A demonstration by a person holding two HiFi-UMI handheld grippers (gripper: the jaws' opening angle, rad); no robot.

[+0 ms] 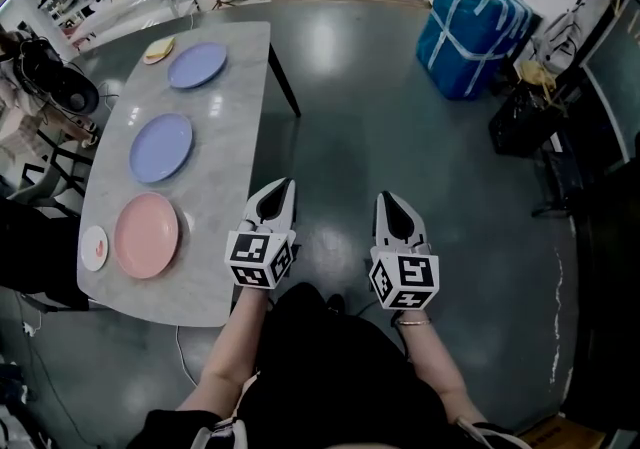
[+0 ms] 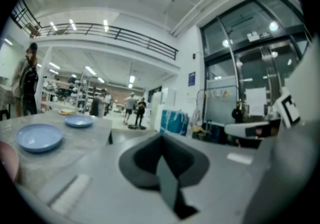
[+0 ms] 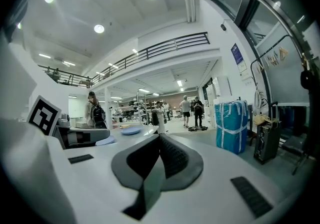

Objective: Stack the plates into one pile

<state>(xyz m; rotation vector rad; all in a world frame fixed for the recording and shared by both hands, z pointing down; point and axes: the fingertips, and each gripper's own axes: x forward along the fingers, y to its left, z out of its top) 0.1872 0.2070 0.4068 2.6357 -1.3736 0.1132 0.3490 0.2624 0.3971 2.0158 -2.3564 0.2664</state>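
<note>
- Nearest, at six o'clock, left gripper (image 1: 284, 183) and right gripper (image 1: 387, 197), smooth white shells with marker cubes, each have ribbed dark jaws pressed together on nothing.
- At nine to ten o'clock, a grey marbled table (image 1: 225, 137) with rounded corners bears round glossy plates, unstacked and apart: pink plate (image 1: 146, 234) nearest, blue plate (image 1: 161, 147) midway, second blue plate (image 1: 197, 65) farthest.
- Left gripper is just beside the table's right edge.
- Shiny dark floor (image 1: 380, 117) lies open toward twelve o'clock.
- A blue wrapped bag (image 1: 475, 27) stands at one o'clock.
</note>
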